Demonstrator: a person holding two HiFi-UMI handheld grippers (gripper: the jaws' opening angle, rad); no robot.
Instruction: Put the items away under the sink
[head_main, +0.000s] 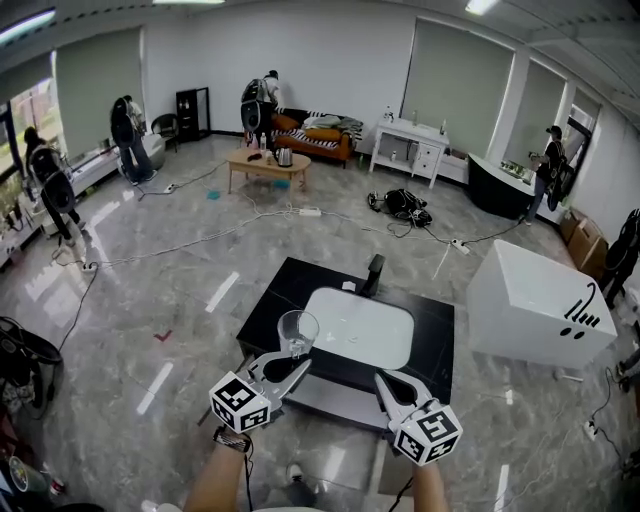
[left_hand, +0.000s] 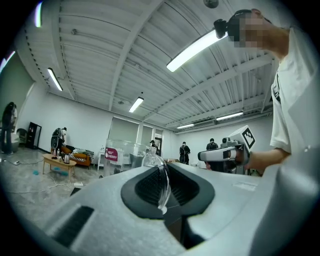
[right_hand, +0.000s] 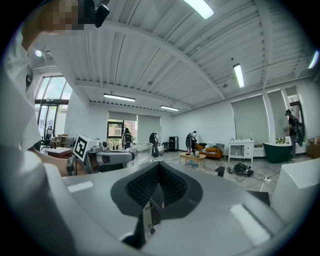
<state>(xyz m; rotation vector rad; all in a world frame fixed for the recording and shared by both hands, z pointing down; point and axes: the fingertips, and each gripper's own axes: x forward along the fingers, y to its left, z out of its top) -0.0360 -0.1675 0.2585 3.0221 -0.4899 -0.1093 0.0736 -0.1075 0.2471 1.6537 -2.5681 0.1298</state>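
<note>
A clear drinking glass (head_main: 297, 330) stands upright in the air, with my left gripper (head_main: 297, 367) shut on its rim. In the left gripper view the rim (left_hand: 163, 186) runs between the two dark pads and the glass body (left_hand: 125, 156) shows beyond them. Below and ahead lies the black sink counter (head_main: 285, 300) with its white basin (head_main: 360, 328) and black tap (head_main: 375, 272). My right gripper (head_main: 385, 384) hovers over the counter's near edge. Its pads (right_hand: 147, 186) meet with nothing between them. Each gripper shows in the other's view: the right gripper (left_hand: 225, 154), the left gripper (right_hand: 105, 158).
A large white tub (head_main: 540, 305) sits on the floor right of the counter. Cables (head_main: 300, 212) trail across the grey floor behind. A low wooden table (head_main: 267, 165), a sofa (head_main: 315, 135), a white cabinet (head_main: 410, 148) and several people stand far back.
</note>
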